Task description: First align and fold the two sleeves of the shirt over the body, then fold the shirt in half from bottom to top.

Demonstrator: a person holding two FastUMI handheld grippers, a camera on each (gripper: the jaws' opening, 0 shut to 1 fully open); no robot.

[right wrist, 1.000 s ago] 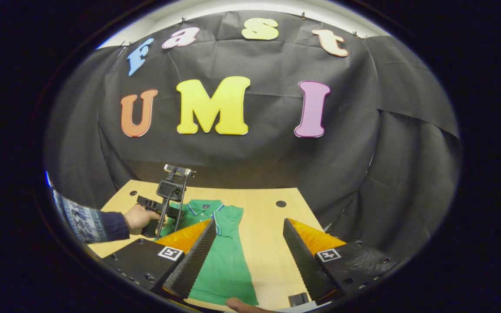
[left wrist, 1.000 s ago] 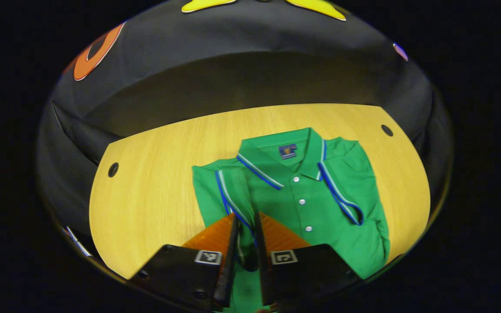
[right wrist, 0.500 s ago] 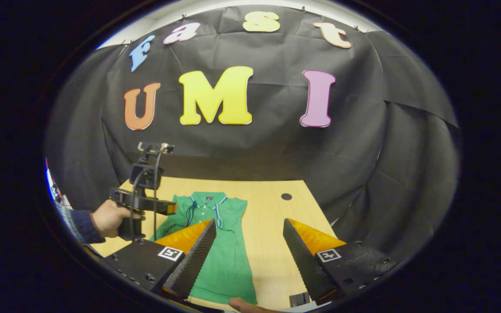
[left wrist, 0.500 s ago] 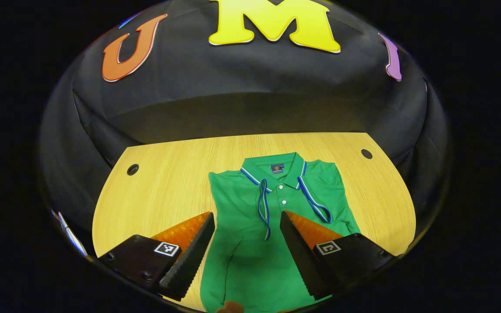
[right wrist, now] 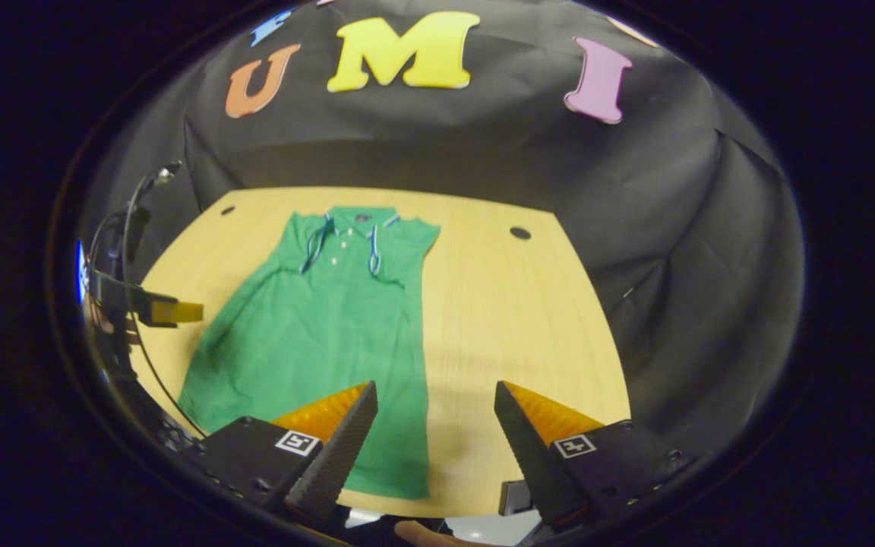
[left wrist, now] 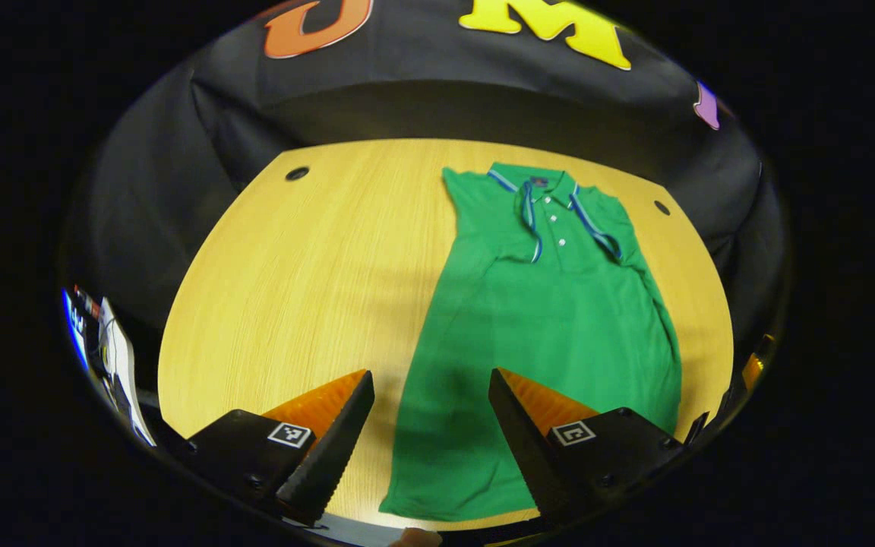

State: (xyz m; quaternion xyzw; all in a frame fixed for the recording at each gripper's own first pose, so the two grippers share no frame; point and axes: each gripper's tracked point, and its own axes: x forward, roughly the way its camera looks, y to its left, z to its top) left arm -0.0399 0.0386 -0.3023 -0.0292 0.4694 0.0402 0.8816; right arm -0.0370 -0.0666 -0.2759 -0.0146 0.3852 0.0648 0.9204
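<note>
On the tabletop (left wrist: 293,266), the green polo shirt (left wrist: 544,342) lies flat, front up, collar toward the booth wall and hem toward the near edge. Both sleeves (left wrist: 532,232) appear folded in over the chest; their blue-and-white trim sits beside the button placket, one on each side. Sleeve step judged done; bottom-to-top fold not yet done.

Left tool (left wrist: 431,425): fingers spread wide, nothing between them, above the near-left part of the hem. Right tool (right wrist: 435,433): likewise spread and empty, over the near-right hem corner and the bare wood beside it. In the right gripper view the left tool also shows at the far left edge, off the shirt's side. Cannot tell whether either tool touches the cloth.

Reading of the placement: both tools sit at the hem end, one per corner, which suits pinching the two bottom corners and carrying them up to the shoulders. Shirt lies slightly skewed to the tabletop edge, so the corners would need matching to the shoulder line rather than to the wood grain.

Writing: small dark neck label (left wrist: 538,181) inside the collar, too small to read. Square printed markers (left wrist: 289,434) on the tool bodies; patterns only, no text.
</note>
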